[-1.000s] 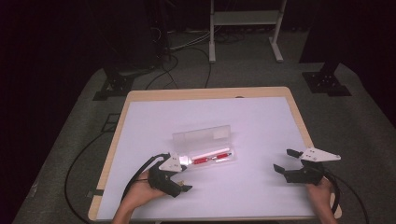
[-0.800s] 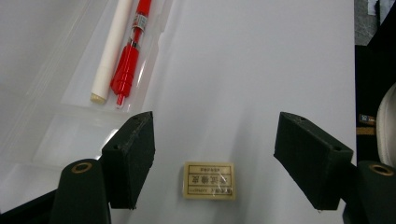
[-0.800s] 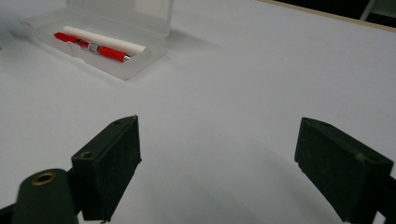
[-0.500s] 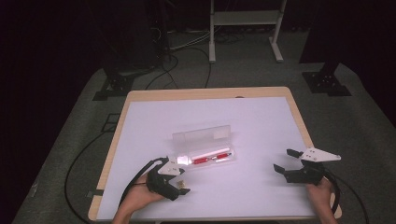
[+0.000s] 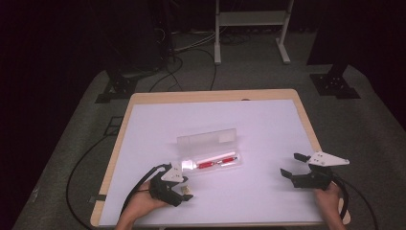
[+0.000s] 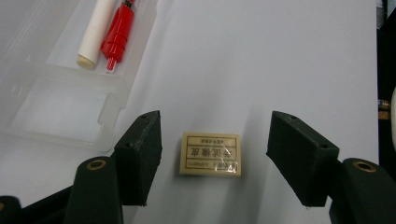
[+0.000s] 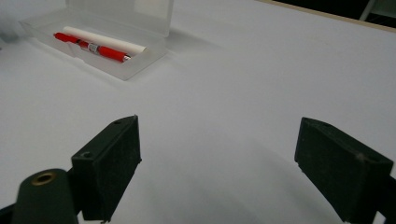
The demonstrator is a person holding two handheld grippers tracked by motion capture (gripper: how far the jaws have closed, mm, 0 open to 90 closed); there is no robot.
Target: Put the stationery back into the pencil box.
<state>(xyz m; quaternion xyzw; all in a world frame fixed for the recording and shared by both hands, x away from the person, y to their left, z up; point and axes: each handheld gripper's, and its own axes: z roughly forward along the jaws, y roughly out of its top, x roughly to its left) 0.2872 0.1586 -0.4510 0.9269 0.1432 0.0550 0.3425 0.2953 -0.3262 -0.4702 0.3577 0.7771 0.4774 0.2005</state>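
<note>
From the high view: left gripper (image 5: 184, 190) low near the table's (image 5: 268, 120) front left corner, its tip over a small eraser (image 5: 186, 190); right gripper (image 5: 293, 166) resting toward the front right corner, well apart from everything, jaws spread. Just beyond the left gripper, toward the middle of the table, an open clear pencil case (image 5: 210, 152) with a red pen (image 5: 213, 163) and a white stick (image 5: 218, 156) lying in it. From the left gripper view: eraser (image 6: 213, 154) flat on the white surface between the two black jaws, gaps on both sides, so nothing pinched yet; jaws have just been closing in around it, neither pad touching. Case (image 6: 70, 88) off to one side, with an empty compartment nearest and the red pen (image 6: 116, 35) and white stick (image 6: 93, 32) farther in. From the right gripper view: jaws wide, bare table (image 7: 233, 116) between them, case (image 7: 100, 39) and red pen (image 7: 91, 46) farther off. Likely handling: light, small, slightly rubbery block (wrapped in glossy film, so perhaps a little slick), firm enough for a modest squeeze; best taken across the two short ends, squarely and low, to avoid tipping or popping out.
</note>
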